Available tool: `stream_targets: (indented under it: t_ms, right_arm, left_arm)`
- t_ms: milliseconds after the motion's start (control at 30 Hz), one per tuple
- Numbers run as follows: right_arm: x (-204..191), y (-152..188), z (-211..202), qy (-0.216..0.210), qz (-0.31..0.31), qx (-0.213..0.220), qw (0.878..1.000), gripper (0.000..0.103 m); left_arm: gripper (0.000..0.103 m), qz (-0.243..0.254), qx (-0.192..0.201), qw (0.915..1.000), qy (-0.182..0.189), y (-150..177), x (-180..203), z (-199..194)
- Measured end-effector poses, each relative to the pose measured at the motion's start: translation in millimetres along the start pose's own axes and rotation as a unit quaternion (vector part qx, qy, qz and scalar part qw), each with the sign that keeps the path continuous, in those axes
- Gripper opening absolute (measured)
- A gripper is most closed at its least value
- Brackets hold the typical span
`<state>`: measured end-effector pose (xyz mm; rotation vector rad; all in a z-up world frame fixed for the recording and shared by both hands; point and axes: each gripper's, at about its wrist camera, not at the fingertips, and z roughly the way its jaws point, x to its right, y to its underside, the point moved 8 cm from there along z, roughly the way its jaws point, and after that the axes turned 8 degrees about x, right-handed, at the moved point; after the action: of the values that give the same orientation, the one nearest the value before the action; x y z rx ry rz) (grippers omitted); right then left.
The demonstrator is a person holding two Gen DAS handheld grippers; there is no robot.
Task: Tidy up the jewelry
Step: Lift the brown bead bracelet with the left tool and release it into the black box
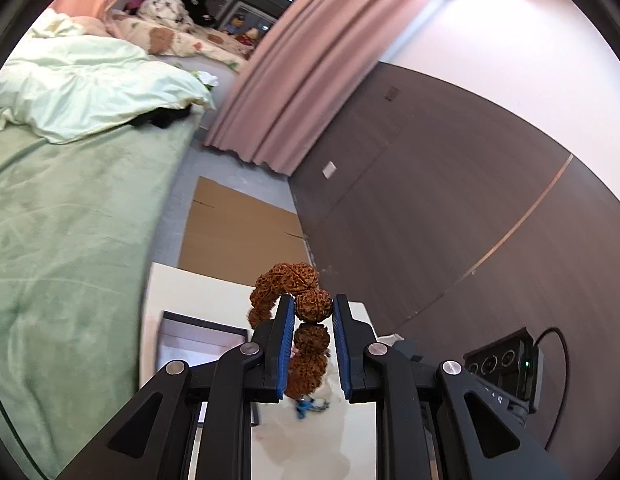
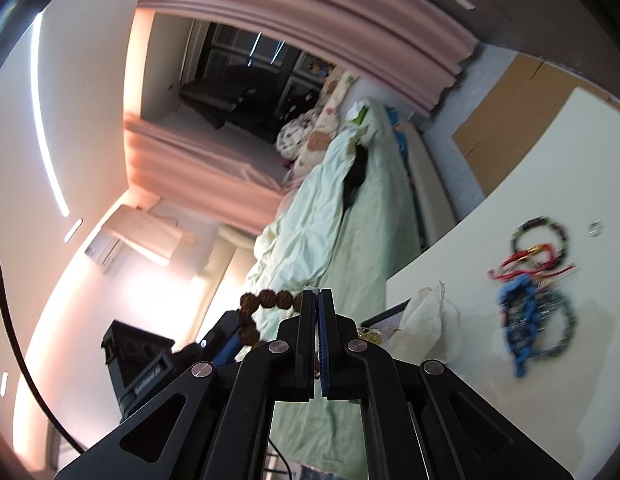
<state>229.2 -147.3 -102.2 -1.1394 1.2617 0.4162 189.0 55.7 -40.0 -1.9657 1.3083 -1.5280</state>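
Your left gripper [image 1: 313, 312] pinches a bracelet of big brown beads [image 1: 298, 304]. Each bead is knobbly and deeply wrinkled, like a dried seed, in a rusty brown. 1 bead sits squeezed between the blue pads [image 1: 288, 344] near the tips; more beads curl up and over the left fingertip, and others hang down between the fingers. The bracelet is lifted off the table.

Your right gripper [image 2: 317, 292] has its fingers pressed together, with the same string of beads [image 2: 266, 300] running off leftward from its tips toward the left gripper [image 2: 226, 344]. Whether the cord itself is caught between those tips, you cannot tell from here.

Below lies a cream-white table [image 2: 549, 152]. On it, in the right wrist view, sits a blurred heap of other jewelry [image 2: 533, 280]: a dark beaded ring, red cords, blue beads, grey bands. A crumpled white paper [image 2: 425, 312] lies beside it. In the left wrist view an open dark-rimmed box [image 1: 198, 332] with a white inside stands on the table to the left.

Around you: a bed with a green sheet [image 1: 70, 220], a pale rumpled duvet [image 1: 90, 84], pink curtains [image 1: 310, 60], flat cardboard [image 1: 238, 228] on the floor, and a dark brown panelled wall [image 1: 449, 200].
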Motion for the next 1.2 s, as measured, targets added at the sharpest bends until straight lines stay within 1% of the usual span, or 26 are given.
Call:
stream_targets:
  t_ms: [167,300,333,400,433,467,500,533,600,700,767,833,1000,1200]
  right_arm:
    - [-6,24,33,-0.021,-0.001,-0.037,0.999,0.003]
    - [-5,40,56,-0.027,0.0,-0.062,0.998,0.003]
    - [-2,44,61,-0.021,-0.003,-0.068,0.997,0.003]
    - [4,55,73,0.01,-0.019,-0.084,0.996,0.005]
    - [9,60,78,0.022,-0.017,-0.1,0.995,0.014]
    - [17,66,84,0.032,-0.003,-0.124,0.992,0.024]
    - [24,67,84,0.037,0.008,-0.133,0.99,0.051]
    - [28,66,82,0.043,0.015,-0.132,0.99,0.071]
    - [34,56,73,0.068,0.005,-0.106,0.992,0.079]
    - [38,45,58,0.075,0.007,-0.098,0.992,0.08]
    - [44,36,45,0.087,0.008,-0.082,0.993,0.08]
    - [48,31,38,0.1,0.006,-0.072,0.992,0.08]
    - [60,17,13,0.123,0.016,-0.055,0.991,0.08]
    - [67,0,-10,0.13,0.03,-0.034,0.991,0.08]
  left_arm:
    - [0.02,-0.01,0.012,0.9998,-0.013,-6,-16,-6]
    - [0.02,-0.017,0.018,0.9995,-0.021,-10,-26,-14]
    - [0.02,-0.019,0.018,0.9994,-0.023,-10,-29,-14]
    - [0.02,-0.022,0.014,0.9993,-0.025,-11,-33,-16]
    - [0.02,-0.022,0.011,0.9993,-0.028,-10,-35,-15]
    - [0.02,-0.022,0.007,0.9992,-0.031,-9,-37,-13]
    - [0.02,-0.023,0.003,0.9991,-0.034,-7,-39,-11]
    - [0.02,-0.024,-0.004,0.999,-0.038,-4,-41,-9]
    - [0.02,-0.022,-0.015,0.9986,-0.045,0,-45,-4]
    - [0.02,-0.02,-0.037,0.9975,-0.056,11,-50,4]
    - [0.02,-0.021,-0.052,0.9967,-0.058,19,-52,10]
    - [0.02,-0.019,-0.063,0.996,-0.06,26,-50,15]
    - [0.02,-0.007,-0.084,0.9932,-0.081,43,-53,28]
    - [0.02,-0.006,-0.108,0.9893,-0.098,58,-57,37]
